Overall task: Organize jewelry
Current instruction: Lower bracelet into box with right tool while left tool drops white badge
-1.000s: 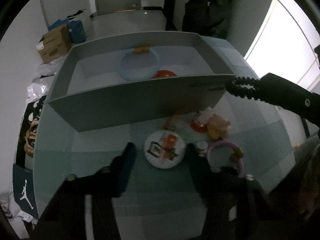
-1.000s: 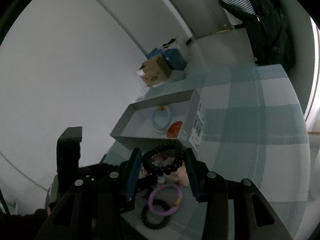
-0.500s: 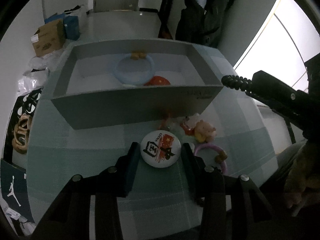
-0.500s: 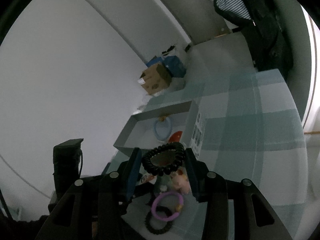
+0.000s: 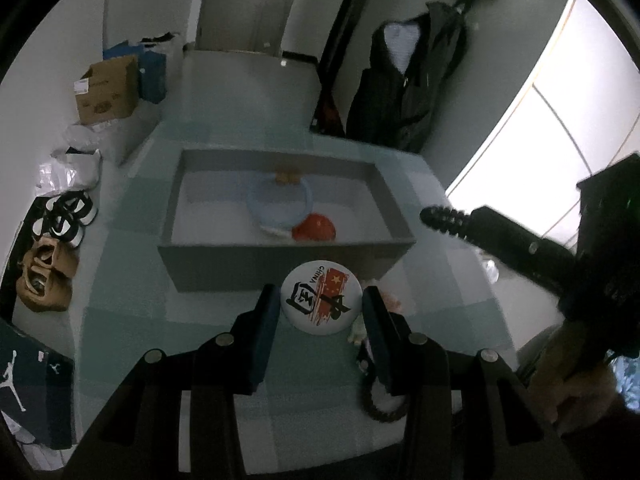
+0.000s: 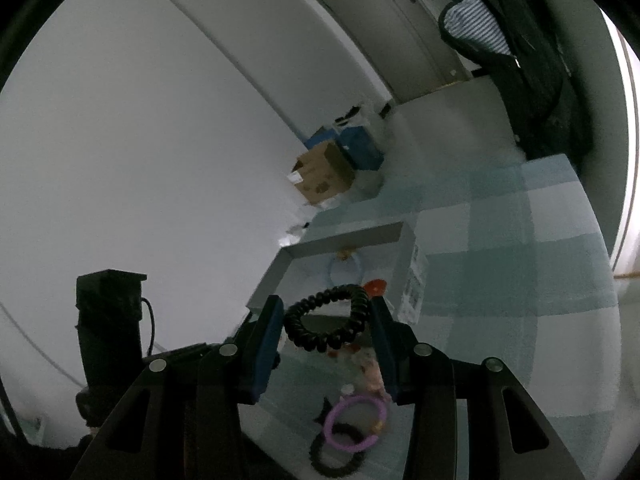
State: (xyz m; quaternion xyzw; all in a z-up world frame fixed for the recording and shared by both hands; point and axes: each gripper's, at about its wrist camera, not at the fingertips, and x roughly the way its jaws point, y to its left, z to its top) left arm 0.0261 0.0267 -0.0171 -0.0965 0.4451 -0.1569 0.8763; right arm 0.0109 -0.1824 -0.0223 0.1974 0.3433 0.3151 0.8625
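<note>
My left gripper [image 5: 320,304] is shut on a round white badge [image 5: 321,298] with red and black print, held above the table in front of the grey box [image 5: 280,268]. The box holds a light blue bracelet [image 5: 280,204] and a red badge [image 5: 314,229]. My right gripper [image 6: 326,324] is shut on a black spiral bracelet [image 6: 326,322], held high to the right of the box [image 6: 412,284]; it also shows in the left wrist view [image 5: 444,216]. Below it on the table lie a purple bracelet [image 6: 354,424] and another black bracelet [image 6: 336,456].
The table wears a pale green checked cloth [image 6: 520,280]. Small trinkets [image 6: 372,372] lie near the purple bracelet. Beyond the table are a cardboard carton [image 5: 106,90], shoes [image 5: 60,216] on the floor, and dark clothes hanging [image 5: 408,80] by the window.
My left gripper has closed on the white badge and lifted it off the table, rising well above the box. My right gripper has risen too, still holding the black spiral bracelet.
</note>
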